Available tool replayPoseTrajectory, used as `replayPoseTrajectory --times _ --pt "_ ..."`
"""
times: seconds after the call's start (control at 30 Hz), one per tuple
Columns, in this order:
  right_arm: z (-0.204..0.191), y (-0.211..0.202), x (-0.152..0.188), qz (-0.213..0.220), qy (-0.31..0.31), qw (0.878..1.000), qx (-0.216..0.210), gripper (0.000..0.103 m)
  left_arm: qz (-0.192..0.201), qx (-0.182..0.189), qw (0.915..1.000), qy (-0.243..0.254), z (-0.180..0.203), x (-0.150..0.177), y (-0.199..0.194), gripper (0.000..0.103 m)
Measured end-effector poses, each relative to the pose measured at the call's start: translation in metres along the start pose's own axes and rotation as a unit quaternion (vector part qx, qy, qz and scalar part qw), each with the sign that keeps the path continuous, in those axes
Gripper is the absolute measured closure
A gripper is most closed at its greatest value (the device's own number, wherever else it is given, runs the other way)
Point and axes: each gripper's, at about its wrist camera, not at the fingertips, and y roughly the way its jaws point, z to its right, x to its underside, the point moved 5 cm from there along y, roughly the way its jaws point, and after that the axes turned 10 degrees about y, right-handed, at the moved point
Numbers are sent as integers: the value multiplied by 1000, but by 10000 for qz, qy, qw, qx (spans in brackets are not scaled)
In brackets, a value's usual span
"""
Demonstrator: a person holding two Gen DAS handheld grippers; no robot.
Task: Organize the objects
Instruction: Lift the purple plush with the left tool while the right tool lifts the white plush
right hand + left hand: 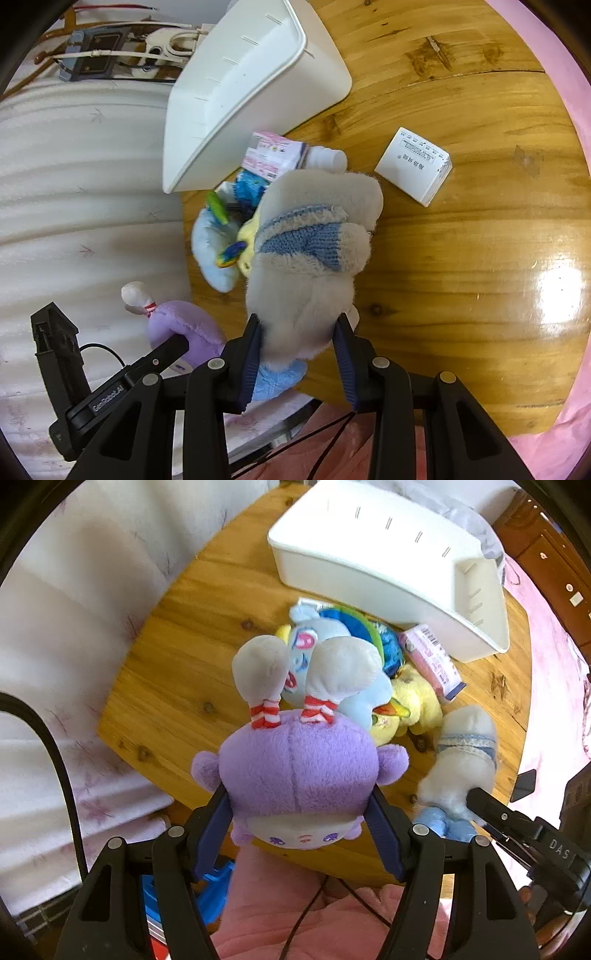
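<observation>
Left wrist view: the left hand-held gripper [301,823] clamps a purple doll [295,771] above the bench [166,672]; the white bin [388,565] holds nothing visible, so sorting has barely begun. Right wrist view: the right hand-held gripper [301,354] grips a grey plush toy [310,254]; a heap of soft toys [225,240] and a white box [413,166] remain unsorted.

My left gripper [301,812]: black frame, blue ribbed pads [384,834], silver screws. My right gripper [299,350]: same build, thin black cable [317,439] below.
</observation>
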Motion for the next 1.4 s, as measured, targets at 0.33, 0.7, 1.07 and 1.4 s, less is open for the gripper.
replayPoseTrajectory --times 0.33,0.7,1.07,1.4 --pt "-37 11 7 339 -326 9974 -546 65 726 -89 9970 267 -9 -13 -36 30" --pt "-62 -27 0 984 -697 9903 -693 65 1672 13 9835 685 0 -52 -94 30" --pt "-96 -40 -25 1683 -1020 9763 -905 65 2282 177 9665 1162 15 -101 -101 30" --pt "-122 -17 -62 1955 -969 9691 -1154 65 2906 615 9448 1381 19 -143 -102 29"
